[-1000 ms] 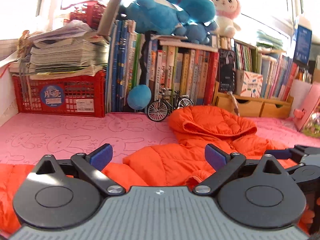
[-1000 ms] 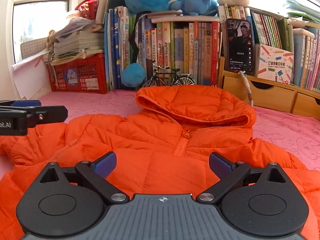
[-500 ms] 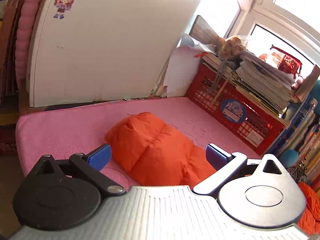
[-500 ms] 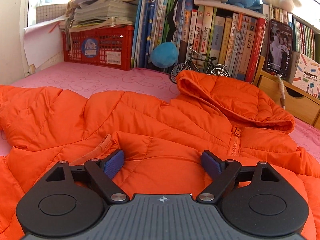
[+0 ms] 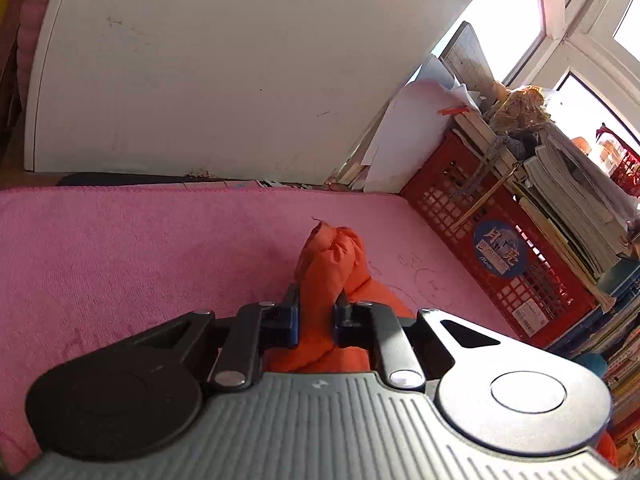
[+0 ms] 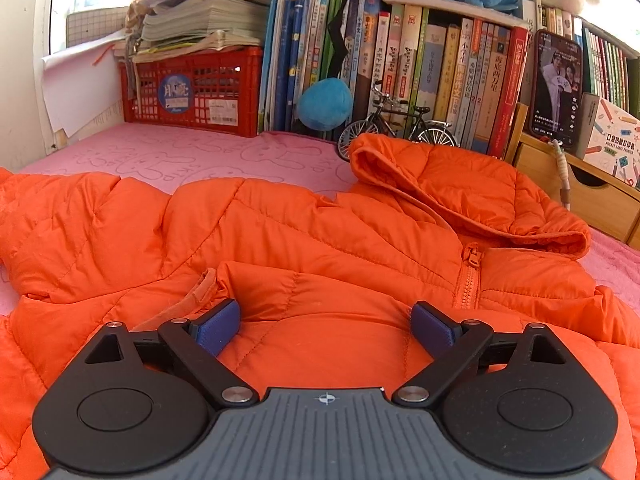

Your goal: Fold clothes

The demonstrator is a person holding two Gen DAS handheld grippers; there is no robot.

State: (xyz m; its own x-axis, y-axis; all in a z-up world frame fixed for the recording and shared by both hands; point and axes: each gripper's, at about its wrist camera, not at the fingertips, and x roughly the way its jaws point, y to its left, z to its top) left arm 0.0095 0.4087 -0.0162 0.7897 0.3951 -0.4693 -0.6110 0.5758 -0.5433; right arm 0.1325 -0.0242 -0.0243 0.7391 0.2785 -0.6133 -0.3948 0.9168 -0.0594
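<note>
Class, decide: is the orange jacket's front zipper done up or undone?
Done up as far as visible: on the orange jacket the zipper teeth are joined to the pull below the hood; lower part hidden.

Orange quilted jacket [image 6: 320, 240] on a pink cloth [image 6: 180, 156] (faint, apparently rabbit outlines), beside a red crate [image 6: 192, 92].

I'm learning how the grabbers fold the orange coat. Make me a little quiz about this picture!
1. True or false: the left gripper is pinching the jacket sleeve.
2. The right gripper's jaws are: A) open, B) shut.
3. Fill in: the orange jacket lies on a ____ blanket.

Key: 1 true; 2 A; 3 pink.
</note>
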